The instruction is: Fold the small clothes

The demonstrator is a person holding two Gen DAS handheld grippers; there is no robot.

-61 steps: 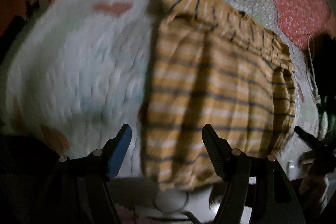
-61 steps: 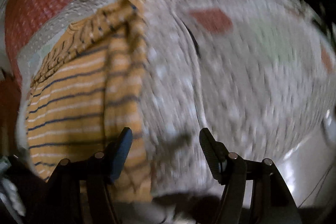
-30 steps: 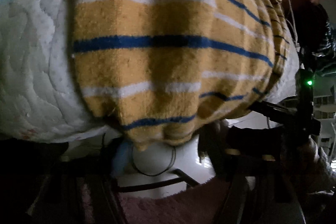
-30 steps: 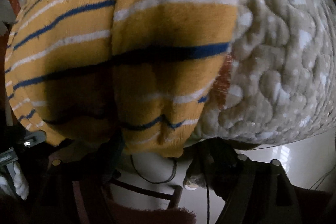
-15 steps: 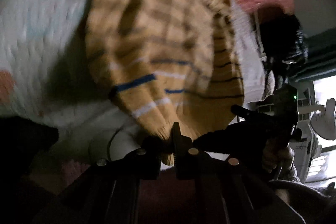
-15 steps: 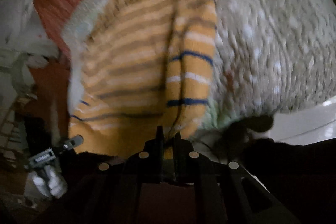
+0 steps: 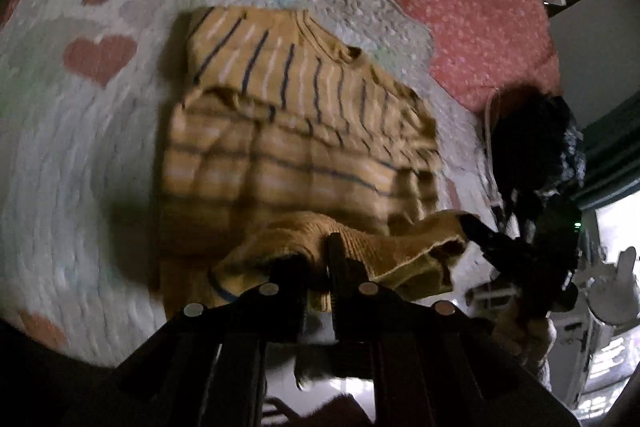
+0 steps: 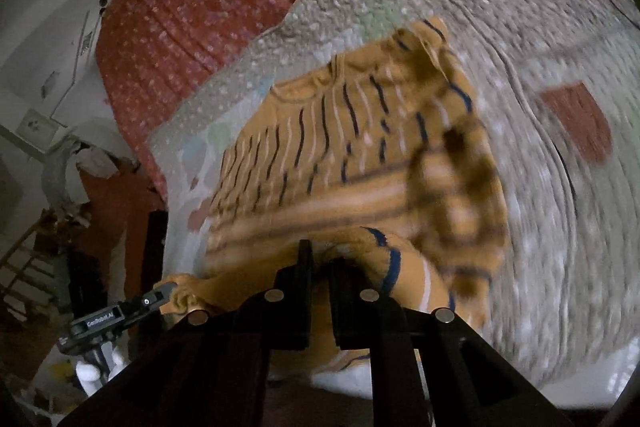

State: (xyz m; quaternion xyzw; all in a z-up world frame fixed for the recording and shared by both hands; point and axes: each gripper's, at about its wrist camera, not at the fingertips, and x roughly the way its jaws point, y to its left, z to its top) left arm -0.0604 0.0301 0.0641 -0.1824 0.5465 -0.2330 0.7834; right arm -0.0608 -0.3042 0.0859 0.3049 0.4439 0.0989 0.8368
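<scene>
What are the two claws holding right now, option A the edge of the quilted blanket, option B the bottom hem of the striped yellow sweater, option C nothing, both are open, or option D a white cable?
B: the left claw and the right claw are each shut on the raised hem of the striped yellow sweater, which lies on the quilted blanket.

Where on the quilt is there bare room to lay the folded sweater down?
Bare quilt lies left of the sweater, around the red heart, and right of it in the right wrist view. Crowded: the near edge, where left gripper and right gripper pinch the hem.
</scene>
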